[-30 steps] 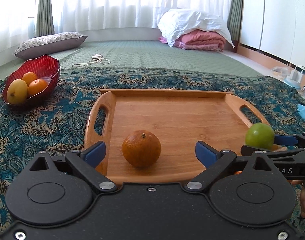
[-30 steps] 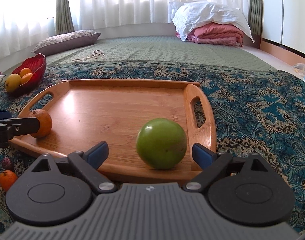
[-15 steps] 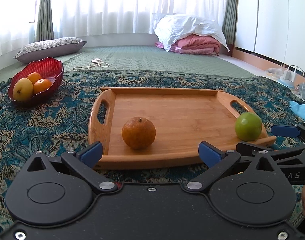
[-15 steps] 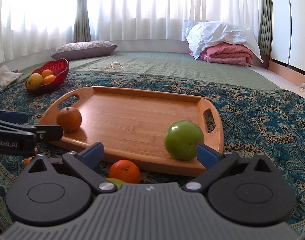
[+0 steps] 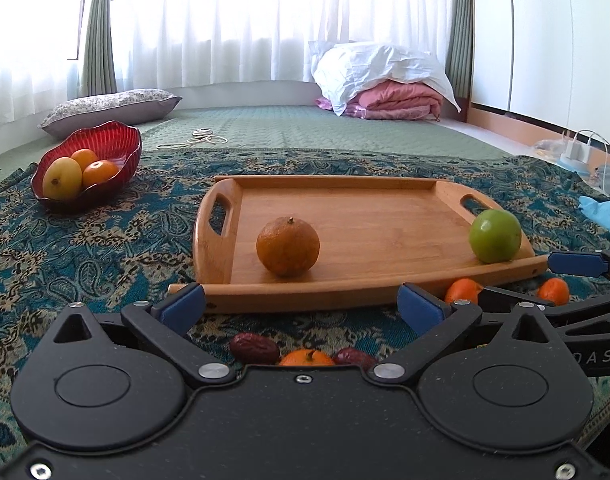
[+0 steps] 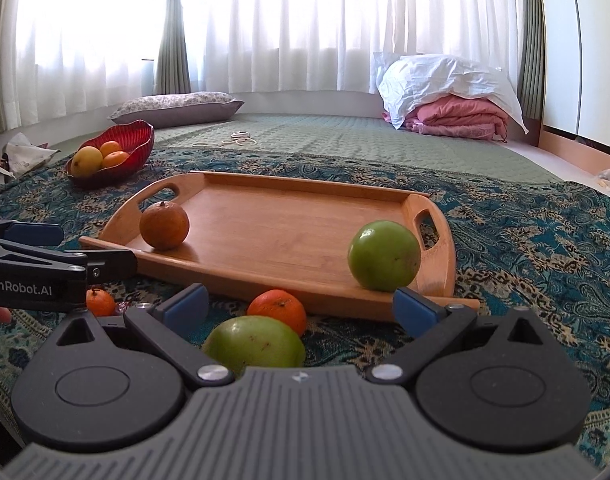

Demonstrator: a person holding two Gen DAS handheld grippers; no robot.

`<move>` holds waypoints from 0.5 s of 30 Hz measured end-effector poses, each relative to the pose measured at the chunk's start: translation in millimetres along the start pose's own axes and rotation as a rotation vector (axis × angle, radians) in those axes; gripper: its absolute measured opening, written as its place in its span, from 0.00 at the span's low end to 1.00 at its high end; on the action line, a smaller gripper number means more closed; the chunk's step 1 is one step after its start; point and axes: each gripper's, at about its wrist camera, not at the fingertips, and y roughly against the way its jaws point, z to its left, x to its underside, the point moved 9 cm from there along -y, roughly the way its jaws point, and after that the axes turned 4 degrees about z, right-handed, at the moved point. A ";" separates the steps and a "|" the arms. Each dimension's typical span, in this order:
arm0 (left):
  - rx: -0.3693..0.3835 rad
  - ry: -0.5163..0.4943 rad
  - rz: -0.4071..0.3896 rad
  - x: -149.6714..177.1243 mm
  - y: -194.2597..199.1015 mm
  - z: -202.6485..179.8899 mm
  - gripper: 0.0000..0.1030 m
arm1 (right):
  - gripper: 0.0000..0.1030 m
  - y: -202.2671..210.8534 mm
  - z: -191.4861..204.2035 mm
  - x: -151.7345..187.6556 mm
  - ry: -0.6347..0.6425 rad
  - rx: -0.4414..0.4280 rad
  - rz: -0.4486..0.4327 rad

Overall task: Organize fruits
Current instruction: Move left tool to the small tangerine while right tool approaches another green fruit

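Both grippers, left point(image 5: 301, 304) and right point(image 6: 301, 306), spread wide before the tray point(image 5: 345, 296); only the right view shows a green fruit point(image 6: 255, 342) on the cloth.

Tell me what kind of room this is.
Probably a bedroom or sleeping room at home: folded pink bedding under a white pillow, another pillow on a quilted green mat, and curtained windows.
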 end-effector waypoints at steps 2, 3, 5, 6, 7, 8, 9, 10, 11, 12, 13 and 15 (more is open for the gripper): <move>0.000 0.005 -0.002 3.8 -0.1 0.3 1.00 | 1.00 0.6 1.9 2.9 -0.002 0.000 0.001; -0.001 0.008 0.000 5.8 -0.6 0.6 1.00 | 1.00 0.8 2.5 4.4 -0.003 -0.001 0.003; -0.005 0.014 0.010 10.8 -2.2 1.5 1.00 | 1.00 1.6 4.5 8.7 -0.001 -0.002 0.006; -0.008 0.016 0.016 13.4 -3.3 2.3 1.00 | 1.00 2.0 5.6 10.4 0.001 -0.002 0.007; -0.011 0.019 0.021 15.5 -5.0 3.6 1.00 | 1.00 2.3 6.8 12.4 0.004 -0.002 0.009; -0.014 0.021 0.024 17.5 -5.6 4.6 1.00 | 1.00 2.8 8.0 14.2 0.008 -0.002 0.011; -0.016 0.022 0.026 19.5 -6.1 5.2 1.00 | 1.00 3.0 9.3 15.9 0.013 -0.004 0.012; -0.018 0.023 0.029 21.6 -6.5 6.3 1.00 | 1.00 3.0 10.8 17.4 0.019 -0.006 0.013; -0.020 0.023 0.032 23.4 -6.9 6.9 1.00 | 1.00 2.8 12.1 19.4 0.026 -0.005 0.015; -0.022 0.022 0.035 25.0 -7.4 7.3 1.00 | 1.00 2.5 13.6 21.1 0.034 -0.004 0.017; -0.025 0.020 0.037 26.3 -7.6 7.7 1.00 | 1.00 1.7 14.9 22.4 0.041 -0.003 0.020; -0.026 0.016 0.039 28.7 -7.6 7.5 1.00 | 1.00 0.1 17.9 25.8 0.052 -0.004 0.029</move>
